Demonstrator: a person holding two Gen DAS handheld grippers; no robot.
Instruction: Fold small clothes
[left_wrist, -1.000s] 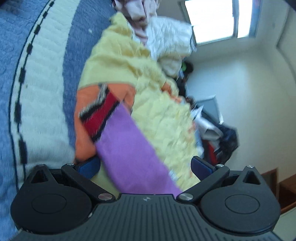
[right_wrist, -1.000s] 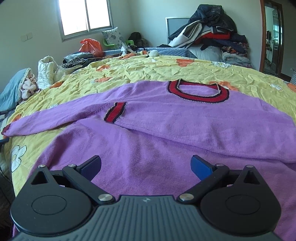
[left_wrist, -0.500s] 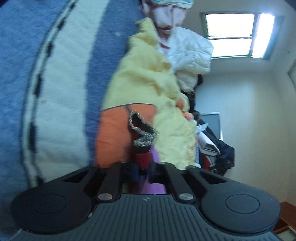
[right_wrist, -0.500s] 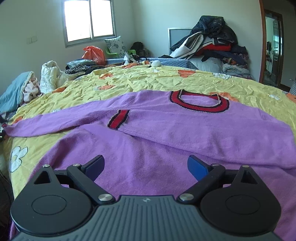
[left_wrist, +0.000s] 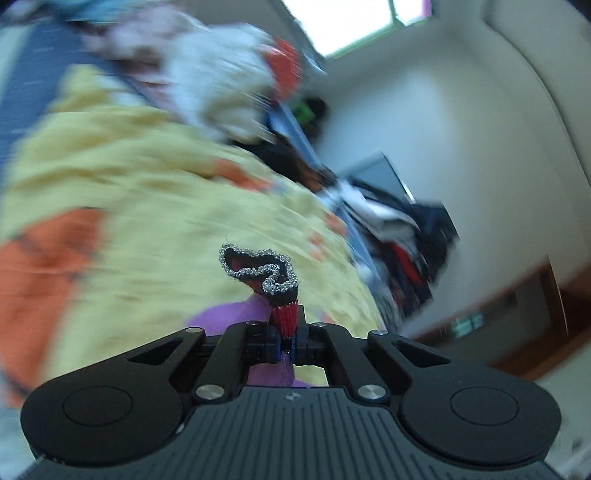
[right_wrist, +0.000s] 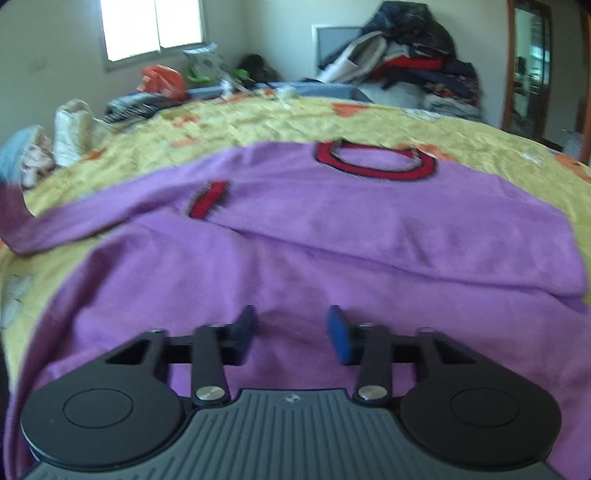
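Left gripper (left_wrist: 286, 341) clamped tight on red-and-black ribbed sleeve cuff (left_wrist: 284, 314), lifted for folding inward. Purple knit sweater (right_wrist: 332, 236) flat on yellow bedspread (right_wrist: 258, 122). Right gripper (right_wrist: 291, 328) jaws just closing, half-open, above near hem; nothing pinched yet

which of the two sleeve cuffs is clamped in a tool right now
The cuff in the left tool, pinched shut and lifted off the yellow bedspread. The other cuff lies flat on the purple sweater, untouched.

Clothes heap (right_wrist: 402, 62) beyond open bedspread (right_wrist: 369, 122)
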